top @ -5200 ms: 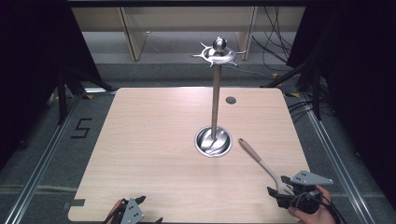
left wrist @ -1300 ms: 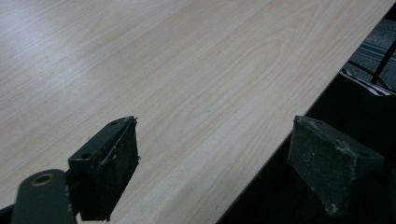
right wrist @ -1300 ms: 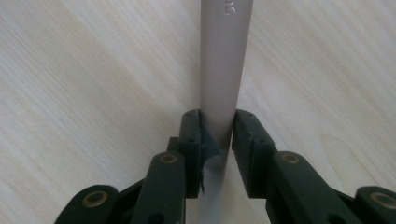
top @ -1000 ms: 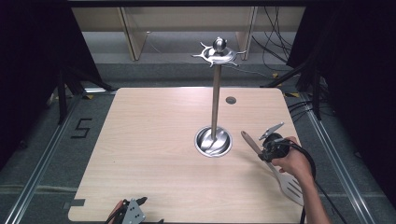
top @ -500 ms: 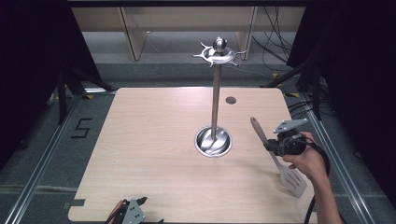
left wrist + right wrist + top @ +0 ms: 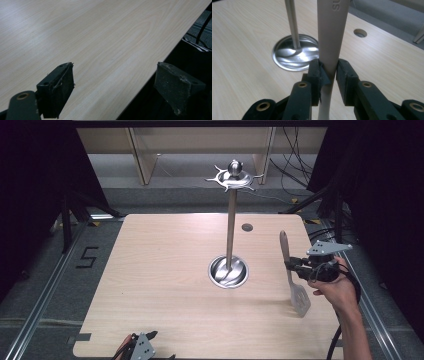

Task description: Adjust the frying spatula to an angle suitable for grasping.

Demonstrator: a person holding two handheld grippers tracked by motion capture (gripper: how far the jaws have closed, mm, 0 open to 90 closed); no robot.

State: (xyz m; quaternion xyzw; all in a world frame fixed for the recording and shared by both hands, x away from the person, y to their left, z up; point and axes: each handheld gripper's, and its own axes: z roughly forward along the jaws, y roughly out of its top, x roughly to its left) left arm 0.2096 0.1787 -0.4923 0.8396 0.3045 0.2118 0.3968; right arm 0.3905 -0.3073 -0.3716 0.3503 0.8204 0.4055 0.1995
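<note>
High view cuts off left hand-held gripper (image 6: 139, 349) at table (image 6: 165, 270) edge.

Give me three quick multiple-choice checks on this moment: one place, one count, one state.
1. The tall steel hook stand stands:
A. table centre
B. left edge
C. on the floor

2. Utensils hanging on its hooks:
A. two
B. none
C. four

3. The right tongs are:
A. open, empty
B. resting on the table
C. shut on the beige-handled slotted spatula

Key: 1 A, its round base sits mid-way on the light wooden table; 2 B, the top hooks are bare; 3 C, both jaws press the handle.
</note>
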